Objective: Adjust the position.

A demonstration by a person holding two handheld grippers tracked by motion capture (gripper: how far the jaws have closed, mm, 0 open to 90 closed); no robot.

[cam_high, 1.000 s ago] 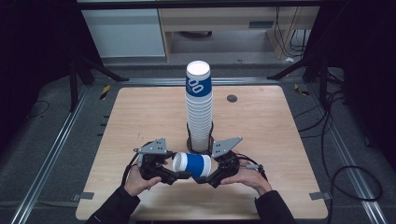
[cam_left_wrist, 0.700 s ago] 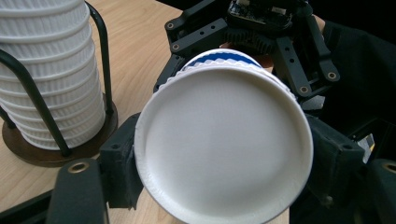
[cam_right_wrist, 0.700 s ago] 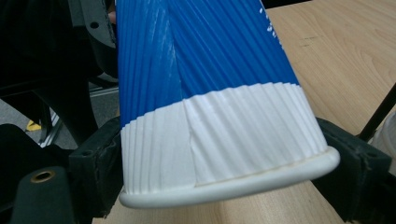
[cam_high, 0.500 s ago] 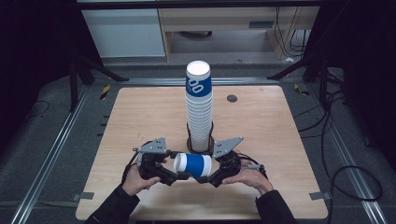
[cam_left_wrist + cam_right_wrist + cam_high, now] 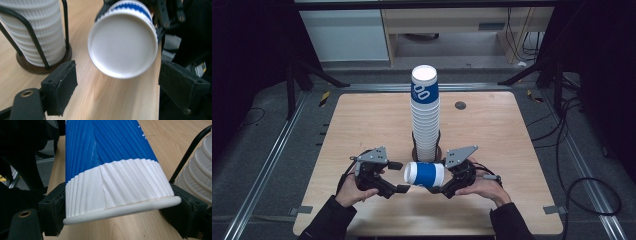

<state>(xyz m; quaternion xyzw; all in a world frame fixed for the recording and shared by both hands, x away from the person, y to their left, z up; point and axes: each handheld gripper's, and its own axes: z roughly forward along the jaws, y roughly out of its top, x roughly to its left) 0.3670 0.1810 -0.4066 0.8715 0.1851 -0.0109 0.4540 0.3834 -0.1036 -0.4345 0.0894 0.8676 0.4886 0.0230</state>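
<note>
High view: blue-and-white ribbed paper cup (image 5: 425,174) lies sideways near table's (image 5: 512,135) front edge, at 6 o'clock from tall white cup stack (image 5: 425,117). Right gripper (image 5: 443,184) at cup's 3 o'clock, jaws just closing, pinching cup. Left gripper (image 5: 398,176) at cup's 9 o'clock, jaws wide, not touching cup.

Left gripper view: cup's round white end between spread pads, apart from both. Stack in black wire holder (image 5: 37,47) at 10 o'clock.

Right gripper view: pads squeeze cup's rolled rim.

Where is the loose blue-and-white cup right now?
In the high view the cup lies sideways above the table's near edge, clamped in the right gripper, just in front of the cup stack, with the open left gripper beside it.
</note>
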